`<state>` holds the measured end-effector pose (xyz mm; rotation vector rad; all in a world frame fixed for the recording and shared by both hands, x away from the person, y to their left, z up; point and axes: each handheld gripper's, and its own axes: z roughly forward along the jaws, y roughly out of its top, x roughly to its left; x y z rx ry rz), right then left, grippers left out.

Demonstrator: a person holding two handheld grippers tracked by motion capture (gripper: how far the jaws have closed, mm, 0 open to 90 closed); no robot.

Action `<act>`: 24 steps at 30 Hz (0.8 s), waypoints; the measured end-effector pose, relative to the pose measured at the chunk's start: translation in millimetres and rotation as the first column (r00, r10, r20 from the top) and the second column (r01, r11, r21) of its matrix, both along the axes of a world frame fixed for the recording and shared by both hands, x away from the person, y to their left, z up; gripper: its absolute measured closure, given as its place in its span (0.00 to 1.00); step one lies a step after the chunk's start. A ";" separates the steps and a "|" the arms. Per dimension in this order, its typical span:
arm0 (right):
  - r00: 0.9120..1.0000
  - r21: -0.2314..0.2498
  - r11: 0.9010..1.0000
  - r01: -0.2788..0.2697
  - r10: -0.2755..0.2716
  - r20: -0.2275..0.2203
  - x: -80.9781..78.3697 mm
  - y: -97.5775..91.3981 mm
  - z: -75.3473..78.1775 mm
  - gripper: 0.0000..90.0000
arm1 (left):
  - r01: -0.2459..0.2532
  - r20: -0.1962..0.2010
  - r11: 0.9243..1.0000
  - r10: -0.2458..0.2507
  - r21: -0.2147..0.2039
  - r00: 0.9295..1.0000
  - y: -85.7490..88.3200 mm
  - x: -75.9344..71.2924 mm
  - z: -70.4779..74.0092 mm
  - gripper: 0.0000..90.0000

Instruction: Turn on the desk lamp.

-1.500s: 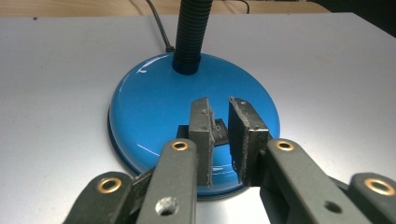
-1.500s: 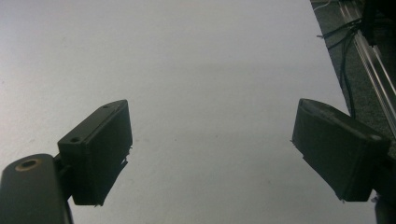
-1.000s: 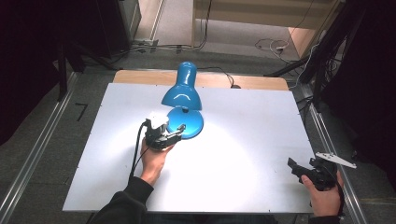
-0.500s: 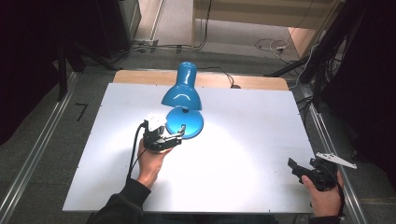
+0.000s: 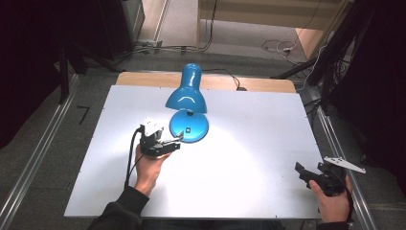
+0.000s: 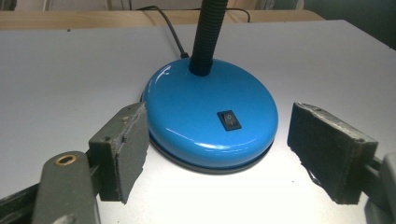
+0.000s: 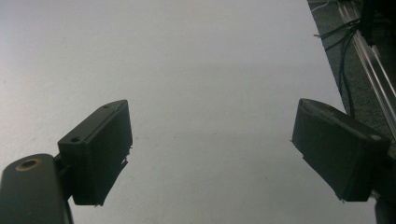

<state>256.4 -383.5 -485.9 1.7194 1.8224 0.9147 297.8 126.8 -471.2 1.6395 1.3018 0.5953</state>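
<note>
A blue desk lamp stands at the table's far middle, its shade [image 5: 186, 96] bent over its round base [image 5: 190, 128]. It casts a bright patch on the white table [image 5: 249, 143]. My left gripper [image 5: 175, 141] lies just left of the base, open. In the left gripper view its jaws [image 6: 219, 154] have just been opening; the base [image 6: 196, 107] with its black rocker switch [image 6: 229, 120] sits between the pads, untouched. My right gripper [image 5: 300, 170] rests open at the table's near right corner, nothing between its pads [image 7: 210, 149].
The lamp's black cord [image 6: 170, 28] runs back over a wooden strip [image 5: 143, 79] at the table's far edge. Metal rails [image 5: 33, 167] flank the table on both sides. Cables [image 5: 282, 47] lie on the floor beyond.
The left gripper has drawn back a little from the lamp base toward the person, and its jaws have spread wider. The right gripper has stayed put.
</note>
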 end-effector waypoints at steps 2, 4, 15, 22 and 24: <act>1.000 0.003 1.000 0.003 -0.003 -0.004 -0.3 0.3 0.2 0.12 | -0.005 -0.001 1.000 0.005 0.000 1.000 2.5 -1.7 0.0 0.22; 1.000 0.004 1.000 0.003 -0.003 -0.003 -0.3 0.3 0.2 0.12 | -0.010 -0.001 1.000 0.010 0.000 1.000 4.9 -3.7 0.2 0.22; 1.000 0.004 1.000 0.002 -0.002 -0.004 -0.4 0.2 0.2 0.12 | -0.029 -0.003 0.999 0.029 0.027 1.000 14.5 -14.1 0.0 0.17; 1.000 0.005 1.000 0.003 -0.003 -0.004 -0.3 0.2 0.2 0.12 | -0.040 -0.002 0.999 0.040 0.022 0.999 21.8 -19.9 -1.0 0.17; 1.000 0.005 1.000 0.003 -0.003 -0.005 -0.4 0.3 0.2 0.12 | -0.041 -0.001 0.999 0.041 0.021 0.999 22.6 -20.4 -1.1 0.17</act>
